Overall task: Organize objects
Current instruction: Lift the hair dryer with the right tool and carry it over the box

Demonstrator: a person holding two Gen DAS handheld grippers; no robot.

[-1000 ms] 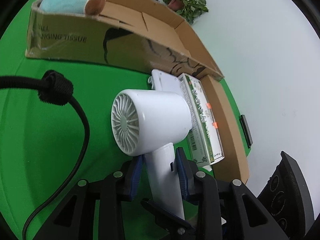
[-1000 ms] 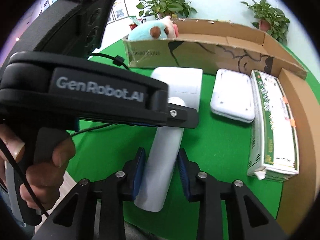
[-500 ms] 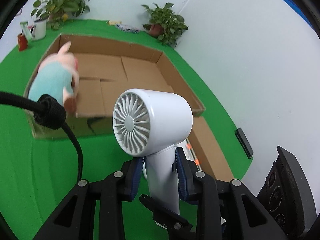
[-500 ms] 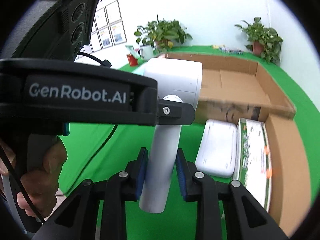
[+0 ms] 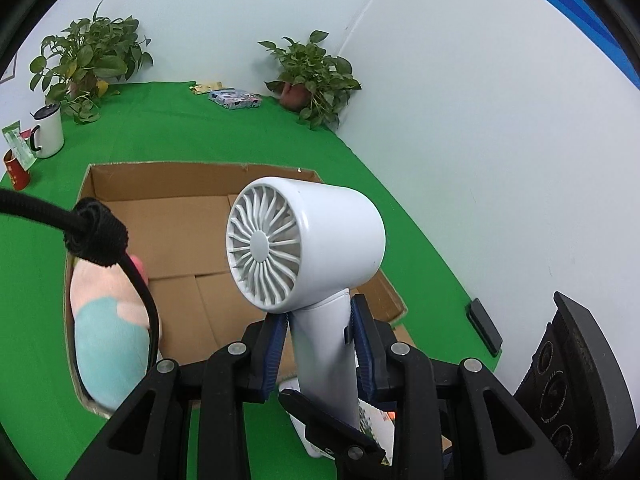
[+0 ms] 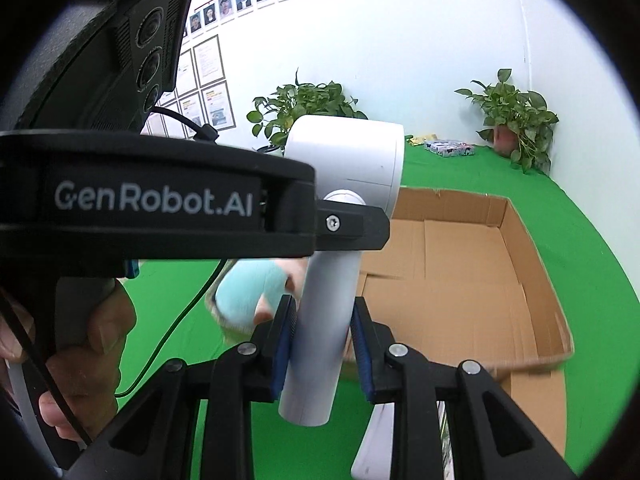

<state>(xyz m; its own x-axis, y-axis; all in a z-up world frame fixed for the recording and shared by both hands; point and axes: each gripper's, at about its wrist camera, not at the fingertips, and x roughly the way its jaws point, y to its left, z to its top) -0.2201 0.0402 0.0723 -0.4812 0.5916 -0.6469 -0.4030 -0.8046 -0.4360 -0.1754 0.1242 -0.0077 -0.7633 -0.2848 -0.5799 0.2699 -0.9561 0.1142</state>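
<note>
Hair dryer [image 5: 312, 240] | handle clamped: left gripper [image 5: 320, 344], right gripper [image 6: 322, 340]

The green tabletop [image 5: 248, 136] carries an open cardboard box [image 5: 192, 170], two potted plants [image 5: 316, 76], a white mug [image 5: 49, 132], a red cup [image 5: 15, 170] and a patterned packet [image 5: 235, 99].

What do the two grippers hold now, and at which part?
Both the left gripper and the right gripper clamp the white hair dryer by its handle.
</note>
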